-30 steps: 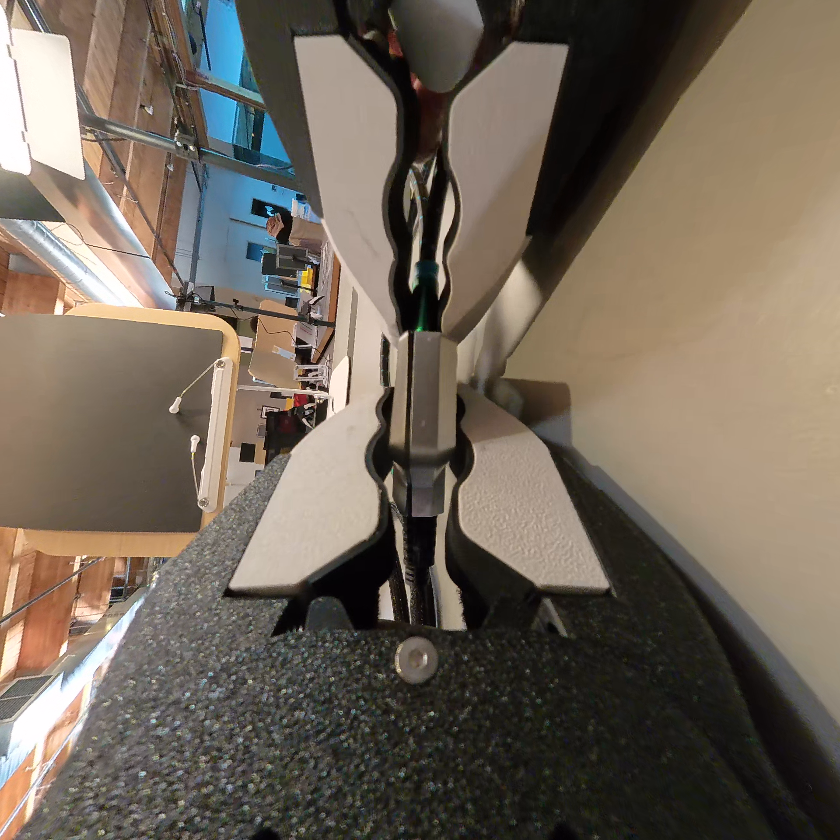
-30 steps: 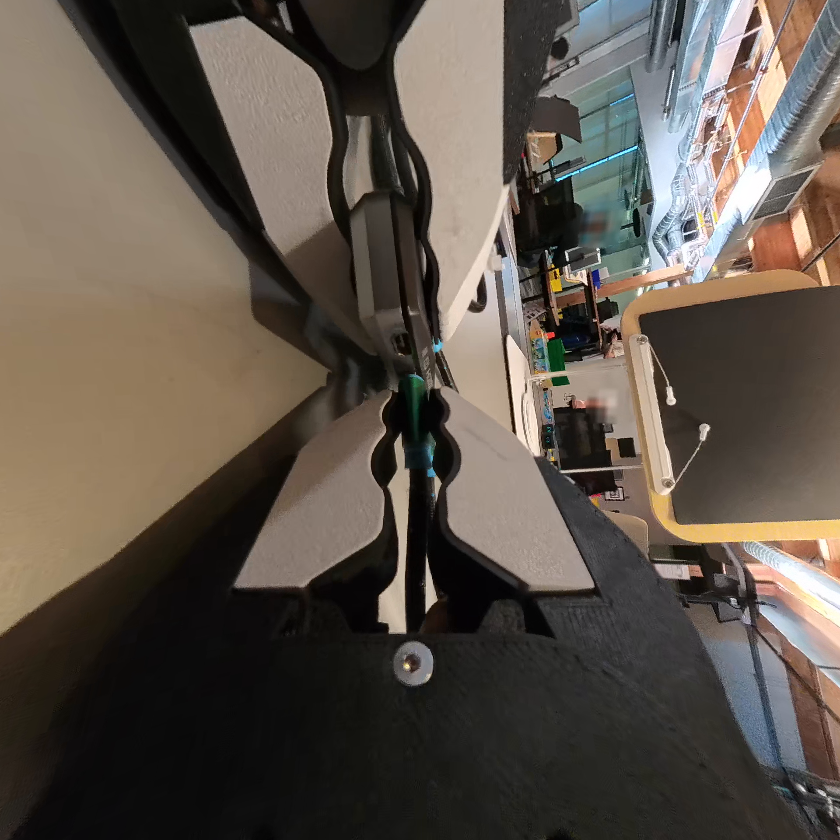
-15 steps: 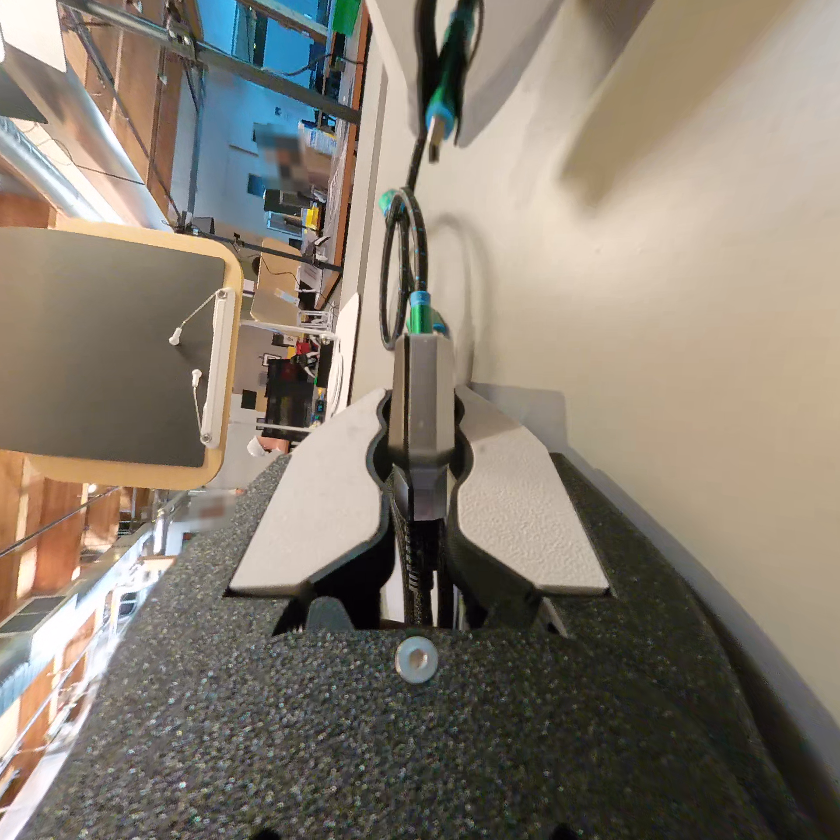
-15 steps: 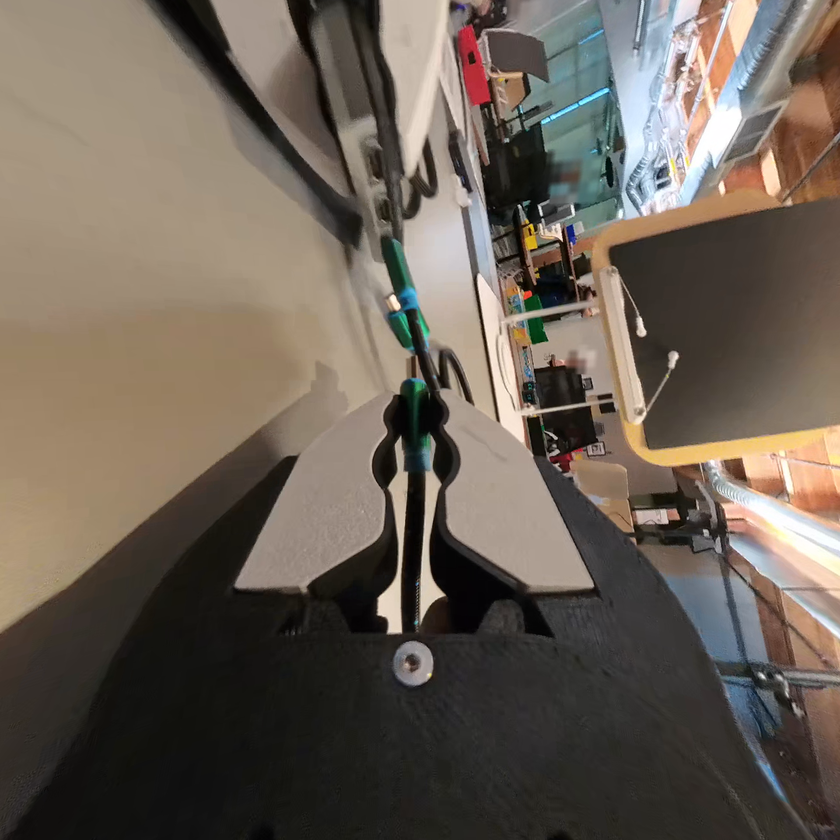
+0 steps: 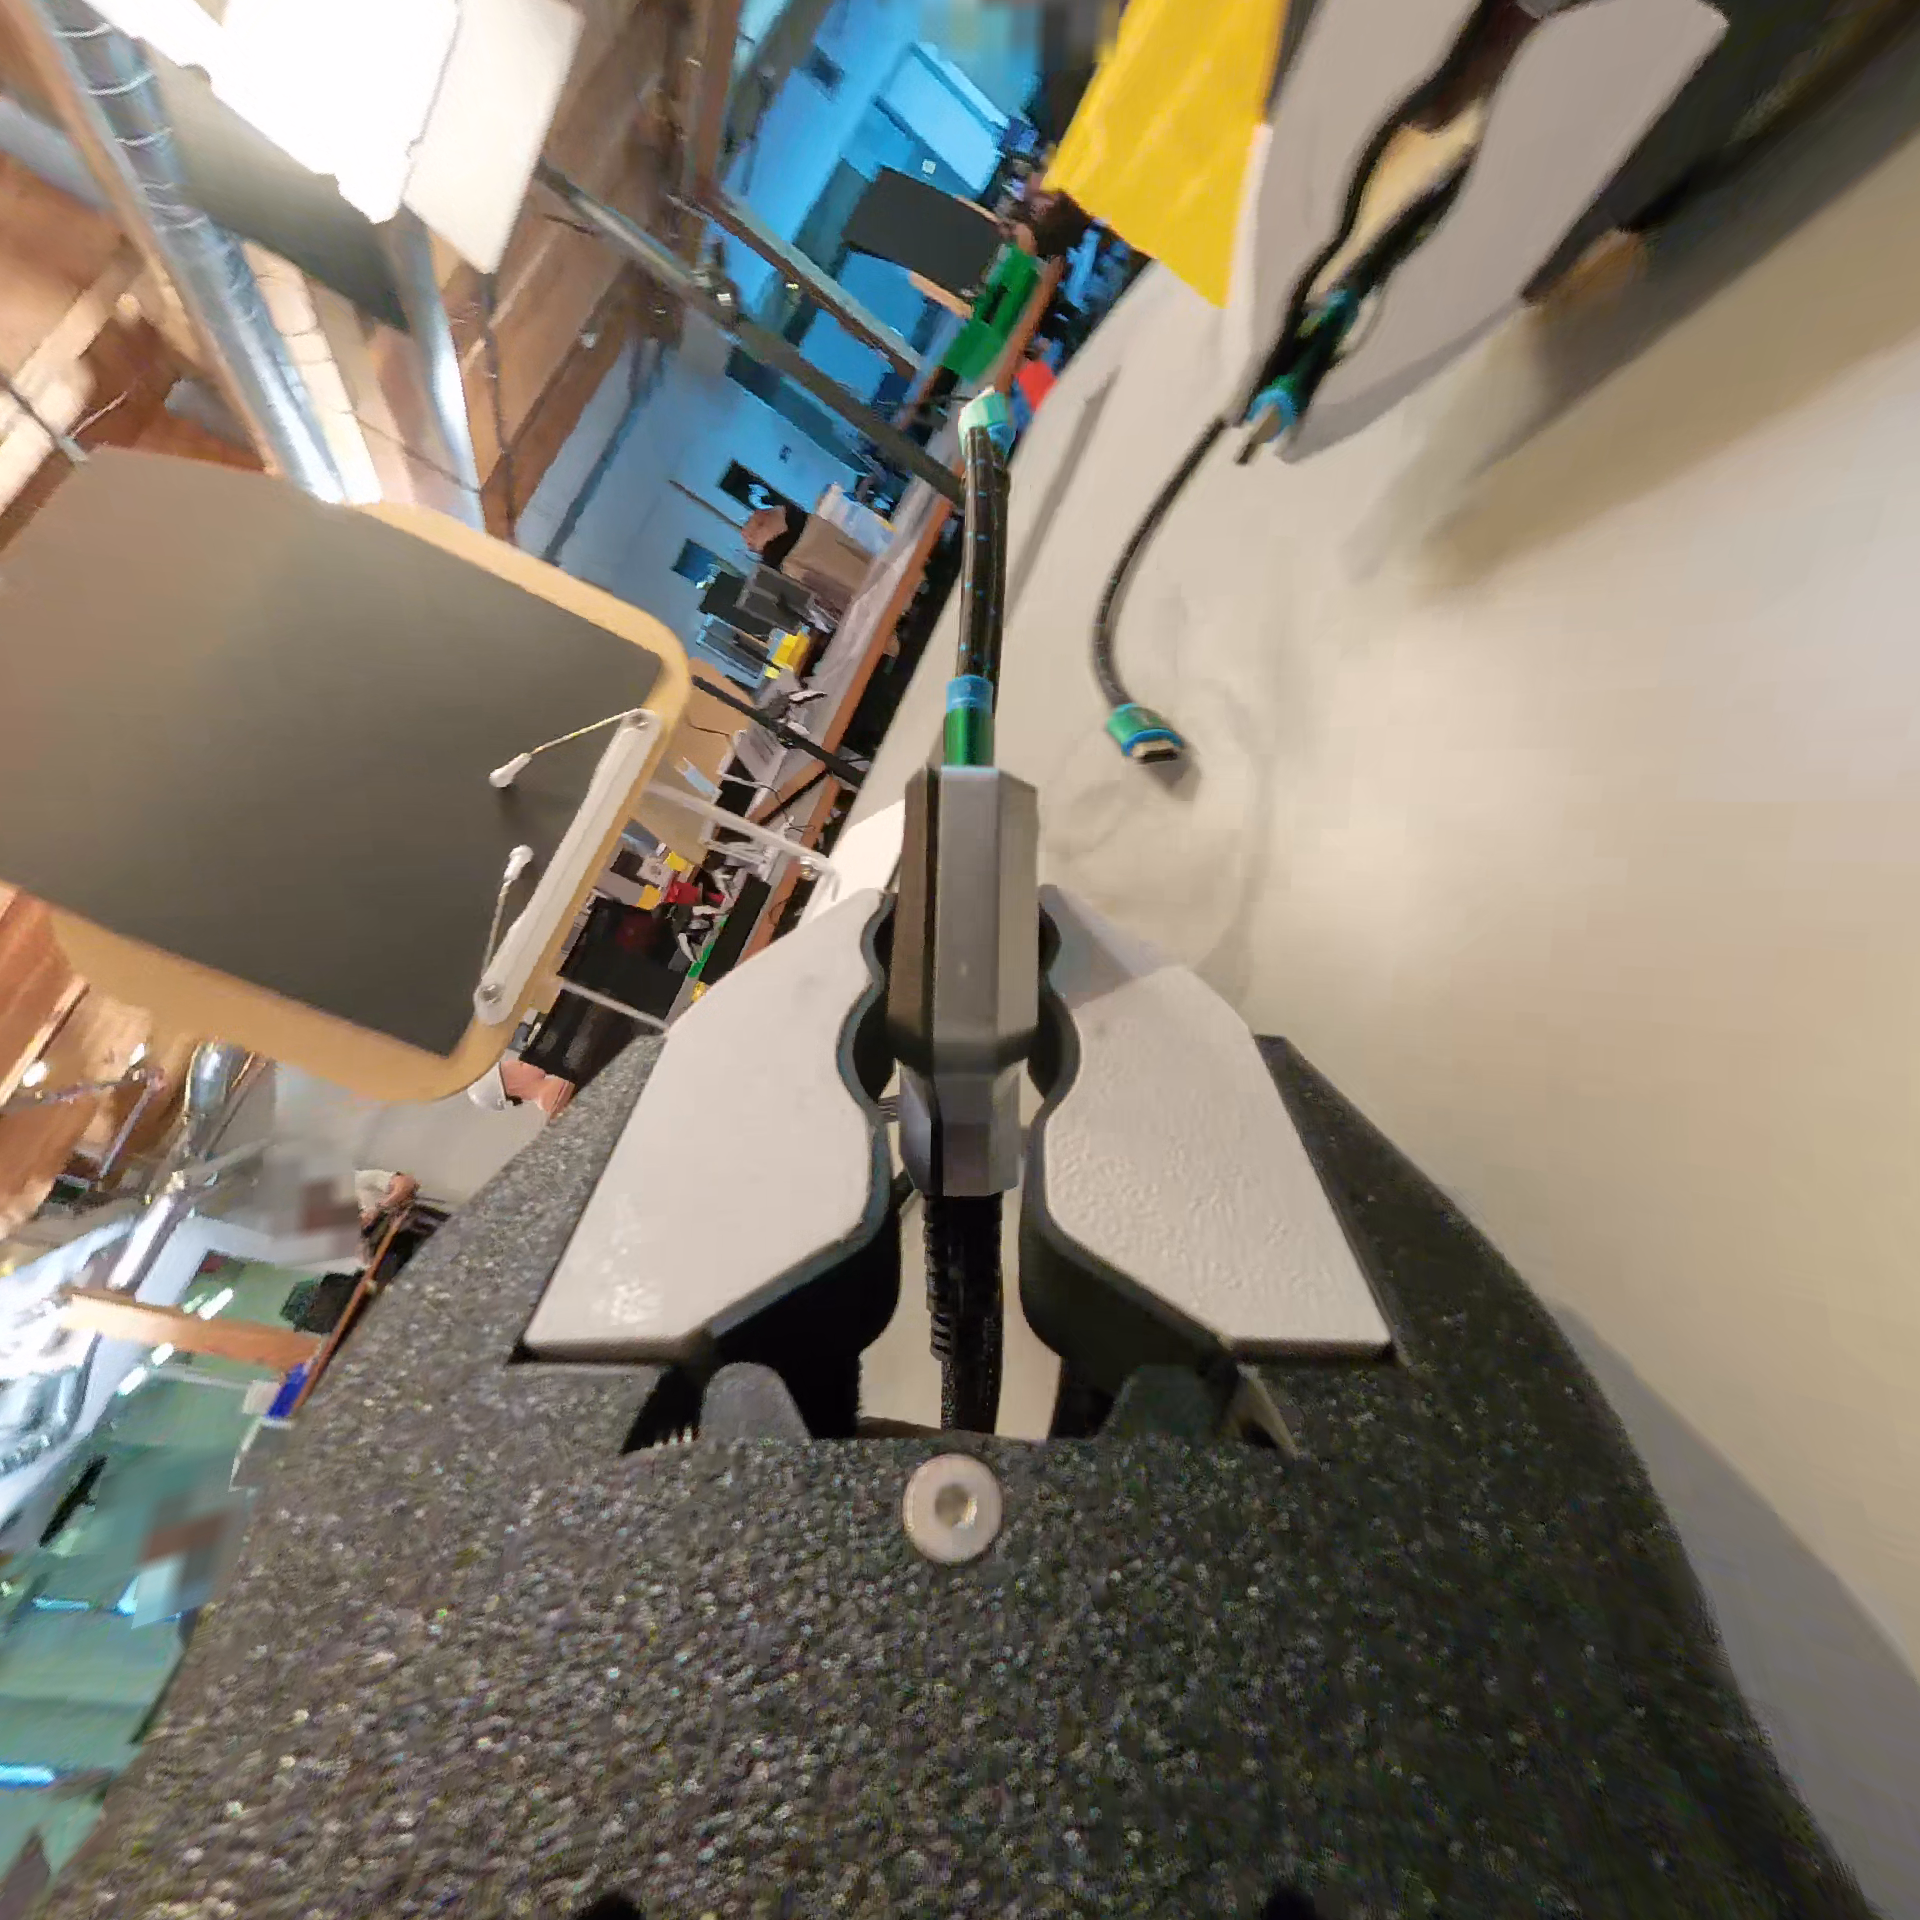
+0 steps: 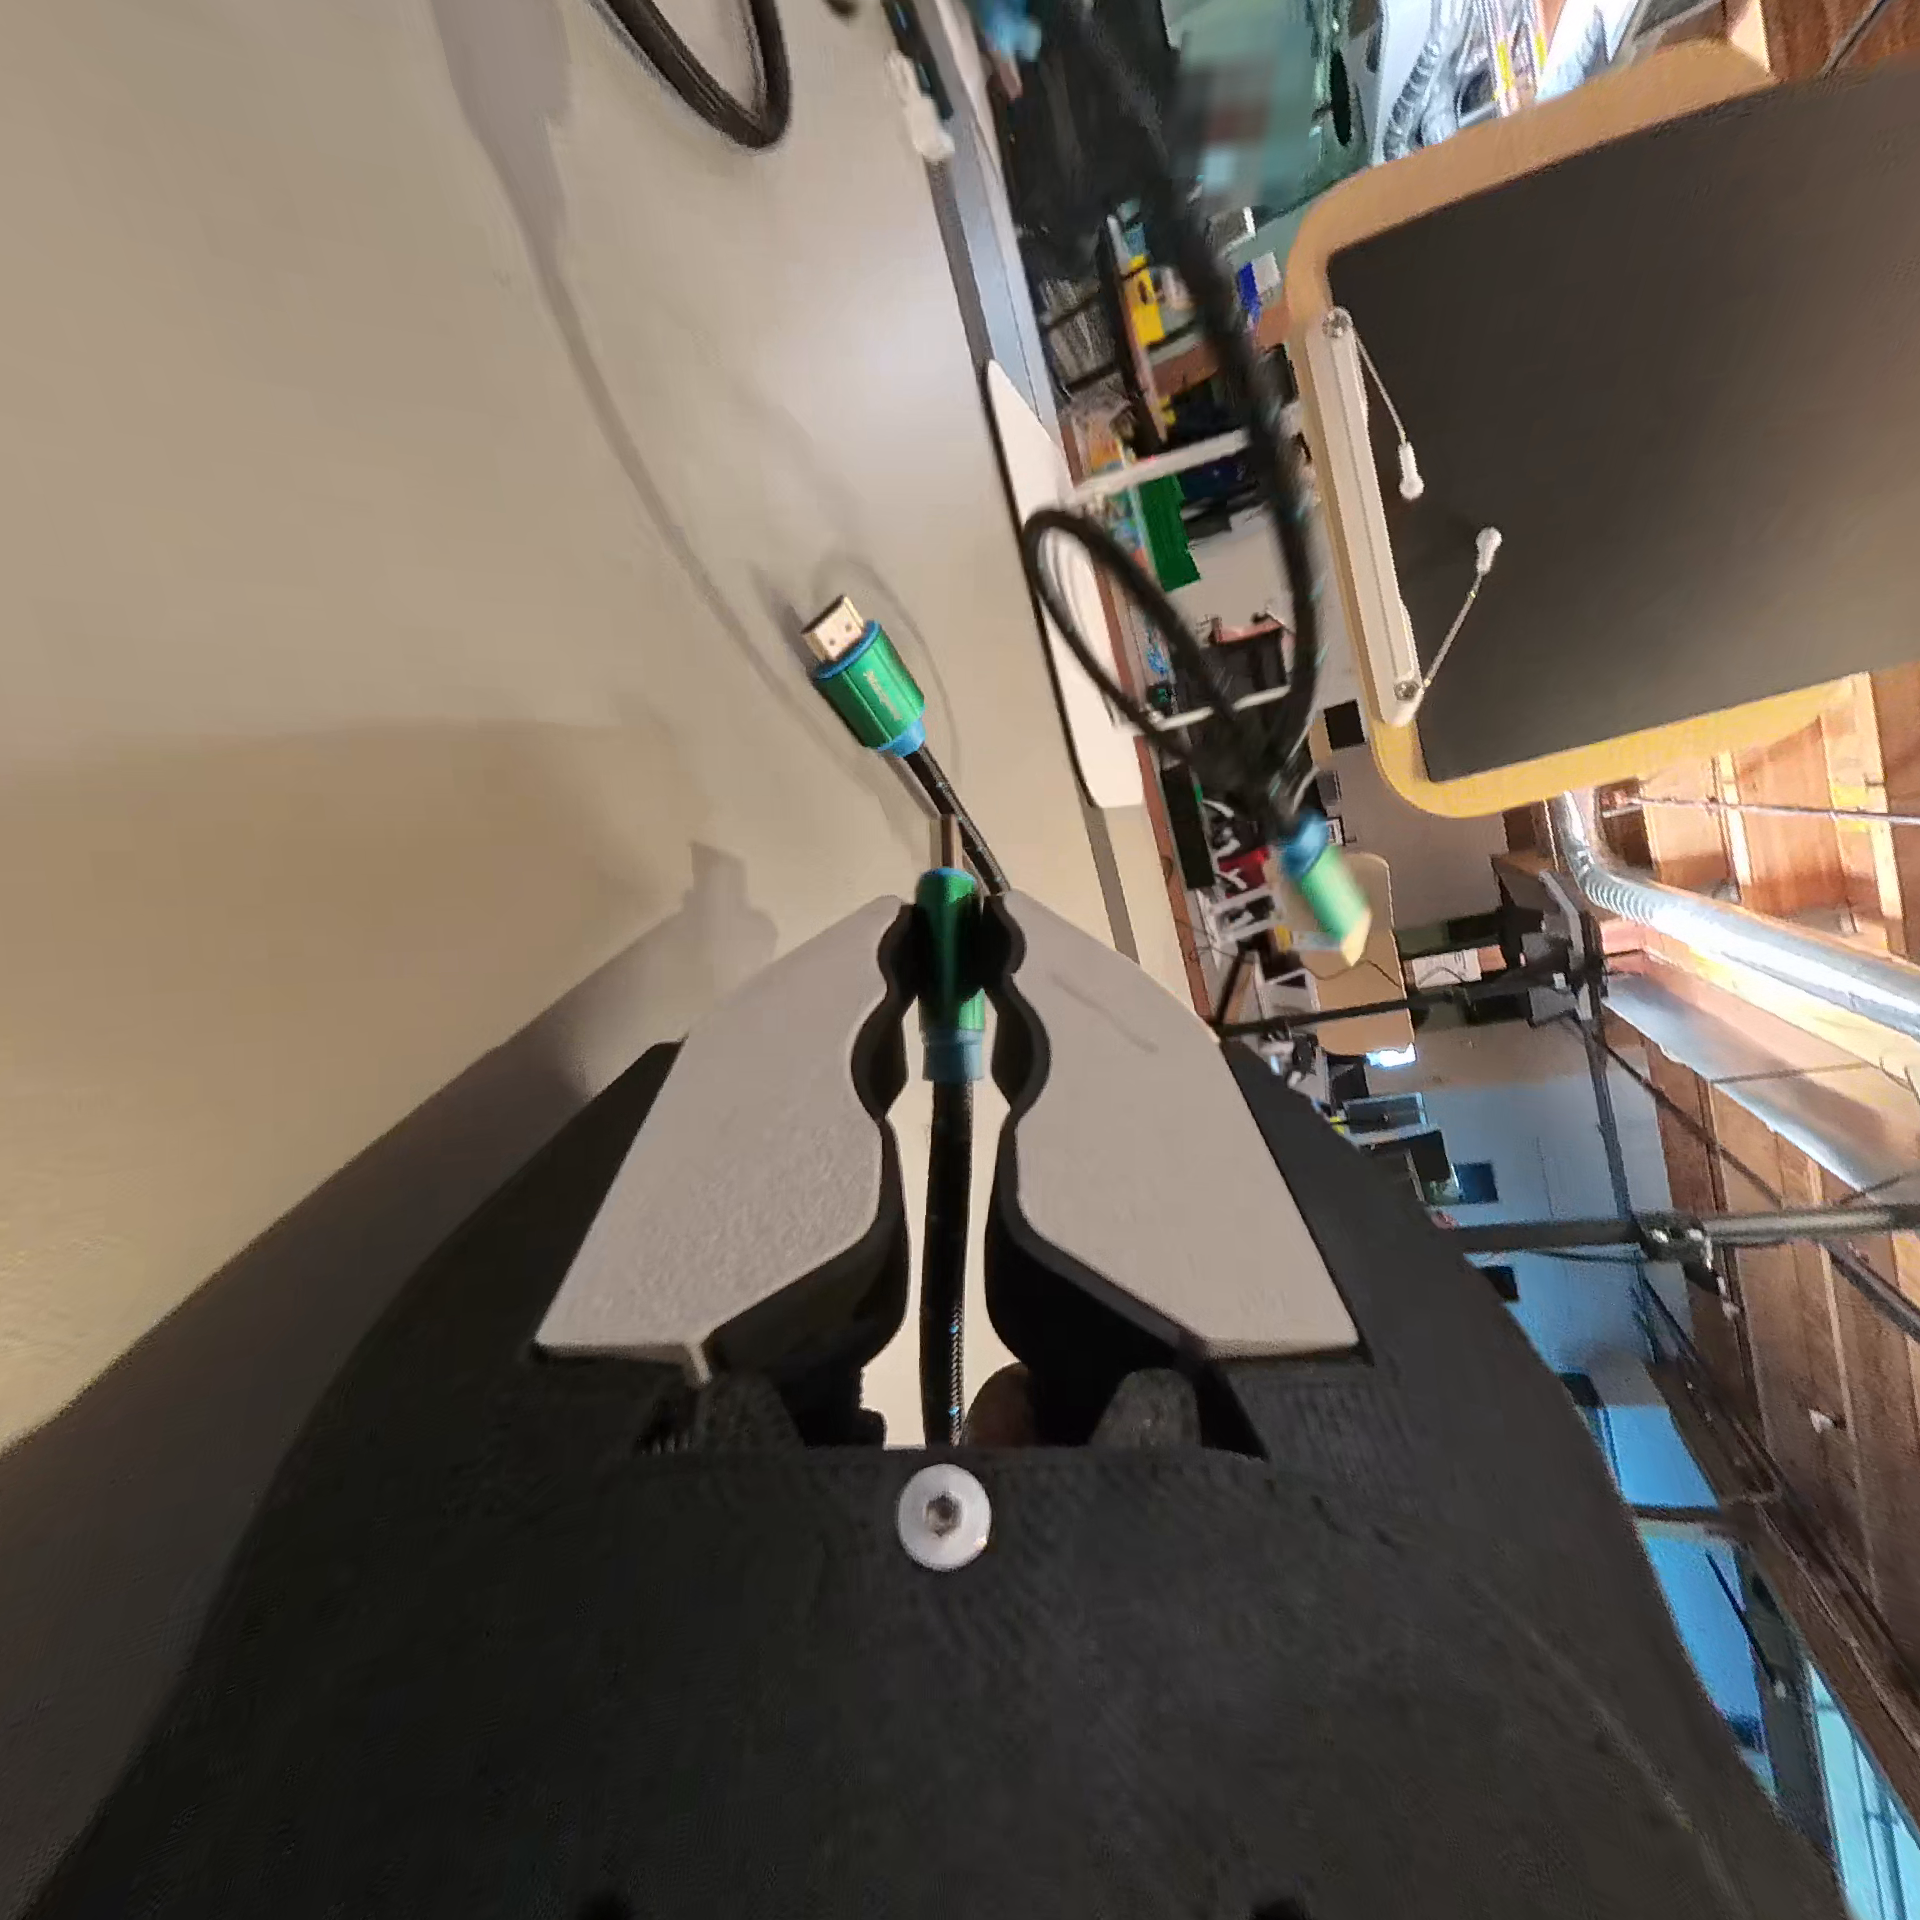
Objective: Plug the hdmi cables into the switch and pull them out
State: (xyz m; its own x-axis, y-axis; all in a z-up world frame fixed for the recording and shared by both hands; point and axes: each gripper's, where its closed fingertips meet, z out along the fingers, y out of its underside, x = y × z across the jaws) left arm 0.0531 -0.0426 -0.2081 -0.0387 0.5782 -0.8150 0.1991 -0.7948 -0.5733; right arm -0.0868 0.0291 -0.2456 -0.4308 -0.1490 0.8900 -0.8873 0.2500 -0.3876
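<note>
My left gripper is shut on the grey metal HDMI switch, held just off the cream table. A green HDMI plug sits in the switch's far end, and its braided cable runs away from it. My right gripper is shut on another green plug, which is free of the switch. It also shows blurred at the top right of the left wrist view. A loose green plug lies on the table between them and also shows in the left wrist view.
A further green plug hangs blurred in the air on its cable. A coil of black cable lies farther along the table. A black board with a wooden rim stands beyond the table edge. There is about 15 cm between the tips of the two grippers.
The right gripper's plug has come out of the switch. The two grippers have drawn well apart along the table, and the loose plug on the table has come into view.
</note>
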